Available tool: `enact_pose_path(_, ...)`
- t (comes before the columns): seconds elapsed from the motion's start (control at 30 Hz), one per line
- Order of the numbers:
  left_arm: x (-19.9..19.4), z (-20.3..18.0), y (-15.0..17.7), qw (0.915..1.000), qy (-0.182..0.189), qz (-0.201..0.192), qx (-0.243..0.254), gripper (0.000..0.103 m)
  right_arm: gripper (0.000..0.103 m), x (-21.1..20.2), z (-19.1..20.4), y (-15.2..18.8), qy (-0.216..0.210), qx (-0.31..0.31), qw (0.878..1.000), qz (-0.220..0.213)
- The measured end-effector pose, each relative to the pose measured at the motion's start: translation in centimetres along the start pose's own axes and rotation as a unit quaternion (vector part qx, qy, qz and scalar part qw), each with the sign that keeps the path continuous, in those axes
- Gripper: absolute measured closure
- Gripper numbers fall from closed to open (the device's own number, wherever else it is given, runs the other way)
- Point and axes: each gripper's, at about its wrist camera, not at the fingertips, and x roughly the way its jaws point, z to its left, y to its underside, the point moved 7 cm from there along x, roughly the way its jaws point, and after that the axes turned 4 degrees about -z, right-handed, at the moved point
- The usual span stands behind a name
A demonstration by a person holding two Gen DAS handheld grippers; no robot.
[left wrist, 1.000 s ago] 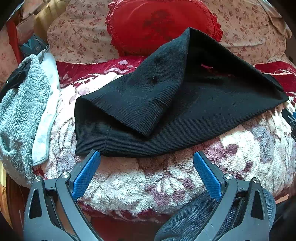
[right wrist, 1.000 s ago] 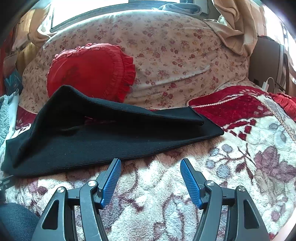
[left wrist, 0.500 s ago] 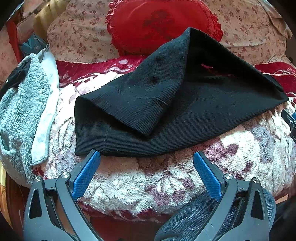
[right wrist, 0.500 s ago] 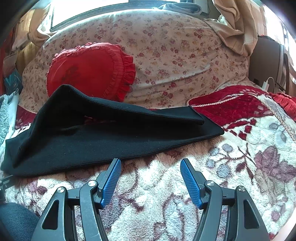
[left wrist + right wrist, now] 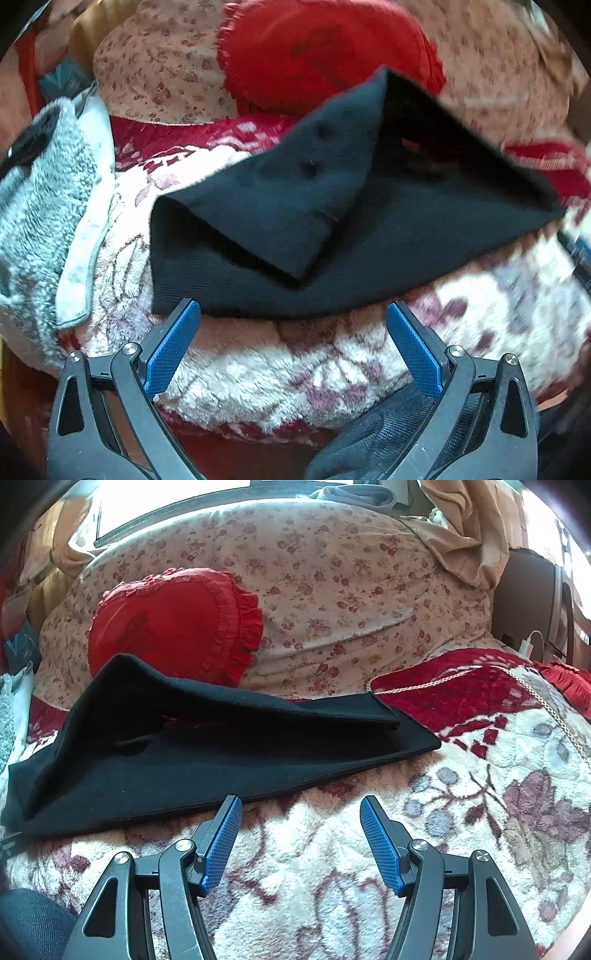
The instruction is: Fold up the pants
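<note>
Blanket (image 5: pixel 480 812): floral fleece under my grippers.
Pants (image 5: pixel 332 229): black, half-folded, just ahead of both.
L gripper (image 5: pixel 291 343): jaws apart, empty.
R gripper (image 5: pixel 301 834): same.
Tip: pinch near hem corners evenly, then lift.

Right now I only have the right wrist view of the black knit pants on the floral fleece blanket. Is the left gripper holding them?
Observer: No. The left gripper is open, its fingers empty, at the near edge of the black knit pants.
Operator: How does that end lie?
Observer: A triangular flap is folded over it, with its corner pointing toward the gripper.
Operator: Anything beside it?
Observer: A grey fluffy towel lies to the left, apart from the pants.
</note>
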Motion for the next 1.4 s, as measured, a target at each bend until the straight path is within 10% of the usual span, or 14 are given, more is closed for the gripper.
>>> enact_pose_path(0.17,-2.4,6.3,-2.4,0.9953,0.033,-0.075,-0.050,0.002,0.039,-0.9,-1.6,-3.6,-0.009,-0.026,0.999,-0.021)
enact_pose_path(0.27,-1.5,9.8,-1.6,0.9859,0.098,-0.052,-0.126,0.002,0.039,-0.5,-2.0,-4.6,-0.015,-0.078,0.997,-0.016)
enact_pose_path(0.47,2.9,10.4,3.5,0.9247,0.222,0.062,-0.303,0.002,0.039,0.5,-2.1,-3.1,0.011,-0.103,0.995,0.004)
enact_pose_path(0.63,3.1,8.3,3.6,0.9164,0.262,0.048,-0.299,0.002,0.039,-0.1,-1.2,-2.5,-0.010,-0.099,0.995,-0.001)
enact_pose_path(0.83,3.4,9.0,2.5,0.8451,0.343,0.037,-0.408,0.002,0.039,0.5,-2.4,-2.3,0.007,-0.072,0.997,0.010)
enact_pose_path(0.9,3.3,9.3,2.0,0.8345,0.352,0.029,-0.423,0.009,0.039,0.5,-2.5,-2.3,0.008,-0.068,0.998,0.011)
enact_pose_path(0.97,2.9,9.4,1.8,0.8405,0.344,0.015,-0.419,0.024,0.039,0.4,-2.5,-2.2,0.011,-0.069,0.997,0.012)
enact_pose_path(1.1,3.8,9.7,2.8,0.8726,0.280,0.041,-0.398,0.089,0.039,0.6,-3.2,-2.3,0.013,-0.052,0.998,0.014)
enact_pose_path(1.3,4.6,8.3,2.2,0.9140,0.230,0.035,-0.332,0.094,0.039,0.3,-9.5,-3.2,0.002,0.119,0.993,0.002)
enact_pose_path(1.4,4.4,7.6,1.4,0.9350,0.199,0.027,-0.292,0.093,0.039,0.6,-15.2,-2.8,-0.056,0.298,0.953,-0.017)
